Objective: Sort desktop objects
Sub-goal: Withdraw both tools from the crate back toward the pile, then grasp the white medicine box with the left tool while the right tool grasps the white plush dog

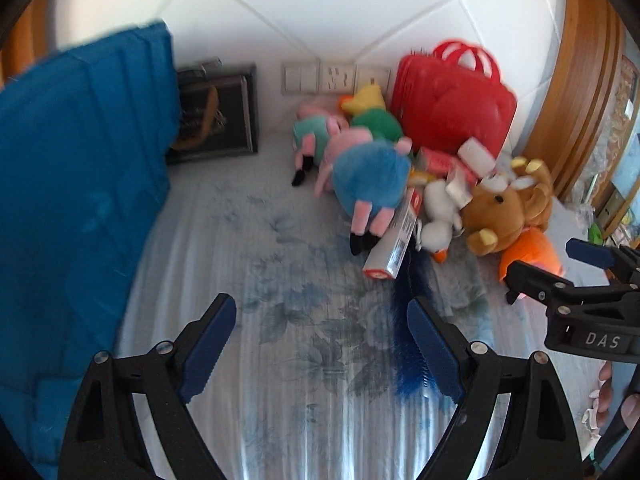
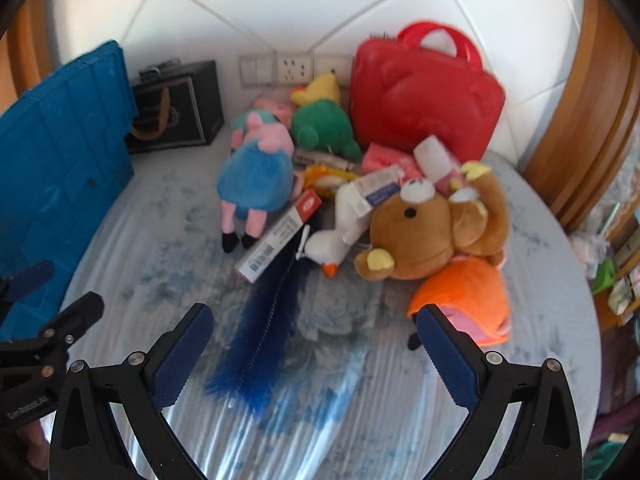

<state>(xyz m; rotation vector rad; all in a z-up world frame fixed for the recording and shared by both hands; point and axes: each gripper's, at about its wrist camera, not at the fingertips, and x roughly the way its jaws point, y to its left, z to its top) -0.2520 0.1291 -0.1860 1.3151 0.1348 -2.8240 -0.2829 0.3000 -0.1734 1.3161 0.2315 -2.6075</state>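
A pile of toys and boxes lies at the back of the table. It holds a blue-bodied pig plush (image 2: 256, 184), a brown bear plush (image 2: 432, 228), a white duck plush (image 2: 340, 232), an orange plush (image 2: 468, 300), a green and yellow plush (image 2: 324, 120) and a long white box (image 2: 280, 236). A blue furry pencil case (image 2: 260, 344) lies in front, between my right gripper's fingers. My right gripper (image 2: 316, 356) is open and empty just above it. My left gripper (image 1: 324, 348) is open and empty over bare cloth; the pencil case (image 1: 408, 320) is by its right finger.
A blue crate (image 2: 60, 168) stands at the left, also in the left wrist view (image 1: 80, 184). A red plastic case (image 2: 424, 100) leans on the tiled wall. A black box (image 2: 180, 108) sits at the back left. The floral cloth (image 1: 280, 320) covers the table.
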